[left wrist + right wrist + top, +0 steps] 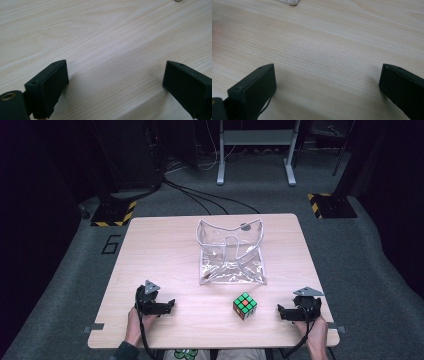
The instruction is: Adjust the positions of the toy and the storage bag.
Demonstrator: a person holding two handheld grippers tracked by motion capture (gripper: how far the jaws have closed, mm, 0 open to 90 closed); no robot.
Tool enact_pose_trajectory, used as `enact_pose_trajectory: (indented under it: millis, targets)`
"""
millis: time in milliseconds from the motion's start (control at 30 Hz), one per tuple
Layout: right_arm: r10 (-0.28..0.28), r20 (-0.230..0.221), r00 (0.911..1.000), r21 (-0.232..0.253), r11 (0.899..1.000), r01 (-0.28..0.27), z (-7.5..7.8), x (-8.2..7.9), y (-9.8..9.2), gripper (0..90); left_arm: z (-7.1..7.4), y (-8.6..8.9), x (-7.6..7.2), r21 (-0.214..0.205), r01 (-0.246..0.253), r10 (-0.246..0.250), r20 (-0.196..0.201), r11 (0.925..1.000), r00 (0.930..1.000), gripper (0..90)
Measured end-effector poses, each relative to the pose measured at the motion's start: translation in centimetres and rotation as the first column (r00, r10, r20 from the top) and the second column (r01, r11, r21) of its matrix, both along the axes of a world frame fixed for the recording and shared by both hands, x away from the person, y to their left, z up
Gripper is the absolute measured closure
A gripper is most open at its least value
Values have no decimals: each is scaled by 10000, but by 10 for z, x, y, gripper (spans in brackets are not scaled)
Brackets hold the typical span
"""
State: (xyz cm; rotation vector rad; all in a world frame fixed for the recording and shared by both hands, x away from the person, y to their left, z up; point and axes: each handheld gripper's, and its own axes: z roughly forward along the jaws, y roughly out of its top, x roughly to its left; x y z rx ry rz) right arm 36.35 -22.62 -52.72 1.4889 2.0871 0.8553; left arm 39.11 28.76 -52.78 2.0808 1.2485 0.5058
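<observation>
Both claws, left claw [169, 306] & right claw [281, 312], wide, flanking cube [245, 305] on table [165, 250].

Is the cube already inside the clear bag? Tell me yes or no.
No, the cube sits on the bare table, apart from the clear bag and nearer the person.

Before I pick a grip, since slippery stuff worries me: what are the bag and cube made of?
The bag looks like clear, glossy soft plastic: see-through, creased, with glints. The cube seems hard plastic with smooth coloured tiles, probably.
</observation>
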Motion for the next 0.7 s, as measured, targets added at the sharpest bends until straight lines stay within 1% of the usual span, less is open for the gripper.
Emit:
enact_pose_trajectory:
  millis: [33, 133, 167, 200, 233, 267, 333, 400, 433, 567, 667, 700]
  targets:
    - [155, -93, 9998, 48, 9999, -154, 1, 0, 0, 8, 0, 0, 1, 21, 27, -27, -36, 10000, 10000, 38]
    - [290, -211, 9994, 145, 9995, -287, 3, 0, 1, 8, 2, 0, 2, -15, 178, -178, -230, 9998, 9996, 36]
    - [294, -208, 9994, 160, 9994, -290, 4, 0, 2, 8, 3, -1, 3, -85, 167, -169, -240, 9998, 9996, 36]
    - [297, -215, 9993, 174, 9994, -293, 6, 0, 2, 10, 4, -1, 3, 27, 260, -259, -212, 9997, 9994, 36]
    - [309, -200, 9993, 180, 9994, -306, 10, 0, 4, 17, 6, -1, 3, -13, 250, -250, -236, 9997, 9994, 36]
    - [309, -200, 9993, 180, 9994, -306, 10, 0, 4, 17, 8, -1, 3, -43, 243, -244, -283, 9997, 9993, 36]
    - [273, -241, 9993, 165, 9995, -269, 15, 1, 6, 19, 11, 0, 4, -217, 239, -245, -258, 9995, 9994, 37]
    - [387, -213, 9990, 134, 9992, -385, 20, 2, 7, 26, 14, 1, 5, -442, 209, -222, -279, 9988, 9994, 32]
    - [387, -213, 9990, 134, 9992, -385, 20, 2, 7, 26, 15, 1, 6, -550, 213, -229, -271, 9983, 9994, 32]
    - [456, -271, 9986, 82, 9989, -454, 25, 4, 9, 29, 20, 0, 9, -480, 359, -375, -321, 9982, 9988, 32]
    - [497, -196, 9986, -41, 9988, -498, 29, 5, 11, 30, 24, 0, 10, -501, 392, -407, -290, 9980, 9987, 34]
    - [510, -221, 9985, 4, 9987, -510, 31, 6, 11, 30, 26, 0, 11, -536, 433, -450, -308, 9976, 9985, 35]
